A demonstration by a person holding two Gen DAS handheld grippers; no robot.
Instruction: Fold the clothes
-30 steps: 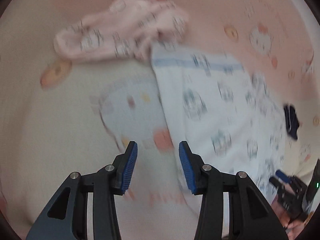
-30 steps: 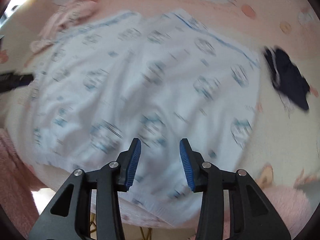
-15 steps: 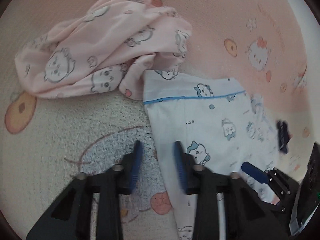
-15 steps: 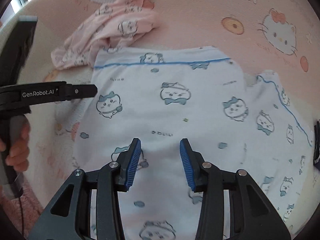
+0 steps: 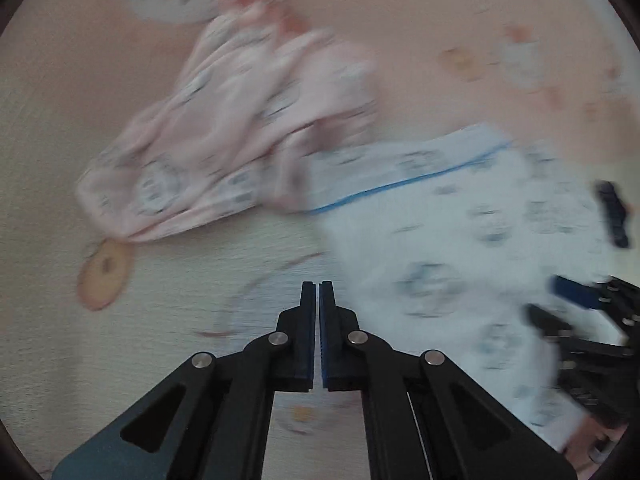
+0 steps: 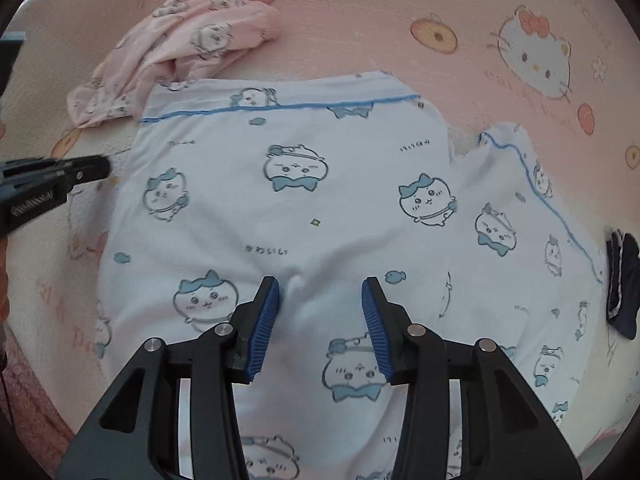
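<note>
Now the left gripper (image 5: 318,296) has snapped closed on nothing, beside the white garment (image 6: 304,208).
Its jaws, apart a second ago, meet over the bare mat (image 5: 168,320), just off the white cloth's edge; it looks like a missed grab. The right gripper (image 6: 320,304) hovers parted over the flat-spread garment, with the pink garment (image 6: 180,52) crumpled beyond.

three garments (image 6: 304,216), two hand-held grippers (image 6: 320,316)

Obstacles we list: crumpled pink printed garment (image 6: 180,52) upper left; small dark navy cloth (image 6: 622,284) at right edge. We find bare pink cartoon-print mat (image 6: 340,20) open across the top.
</note>
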